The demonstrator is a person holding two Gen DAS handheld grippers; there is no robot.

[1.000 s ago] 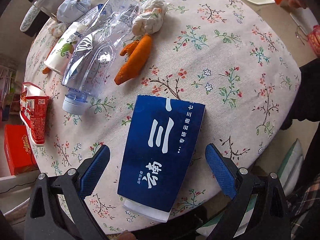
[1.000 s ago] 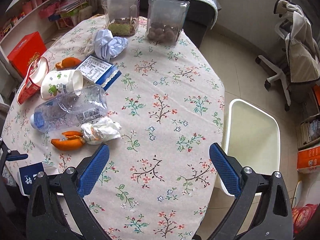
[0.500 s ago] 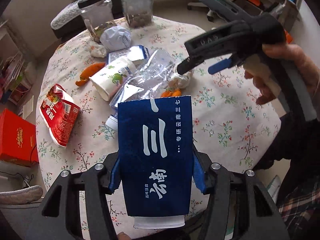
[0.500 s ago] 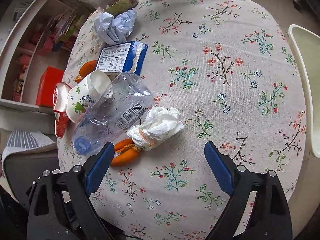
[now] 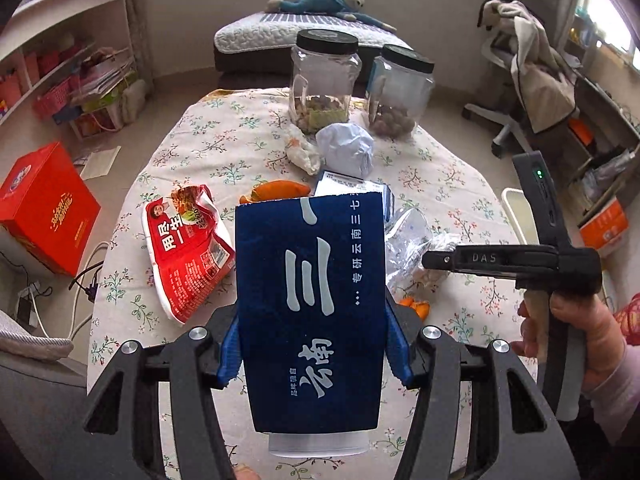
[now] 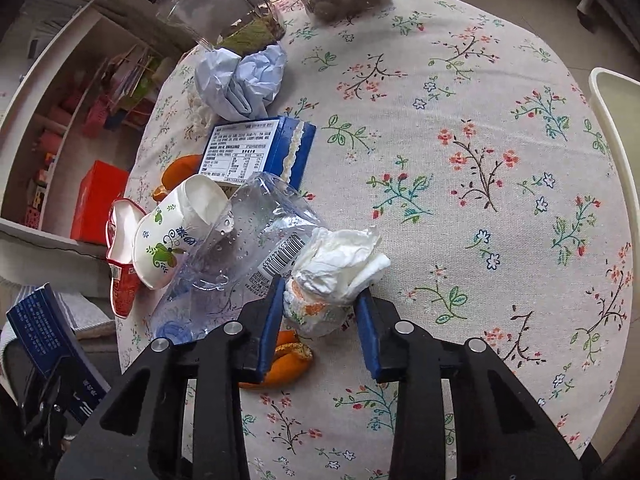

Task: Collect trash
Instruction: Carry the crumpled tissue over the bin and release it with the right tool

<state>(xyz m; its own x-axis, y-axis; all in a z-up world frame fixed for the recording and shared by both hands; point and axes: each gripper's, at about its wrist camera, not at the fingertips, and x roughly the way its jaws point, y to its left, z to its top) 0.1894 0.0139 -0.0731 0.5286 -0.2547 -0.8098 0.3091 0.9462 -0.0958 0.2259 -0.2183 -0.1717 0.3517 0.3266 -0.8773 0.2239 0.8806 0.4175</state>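
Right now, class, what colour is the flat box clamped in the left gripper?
Dark blue with white lettering, clearest in the left wrist view.

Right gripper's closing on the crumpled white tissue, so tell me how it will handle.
The crumpled white tissue looks soft, so it will probably squash between the right gripper fingers. Likely very light. Loose folds may shed the orange peel nearby.
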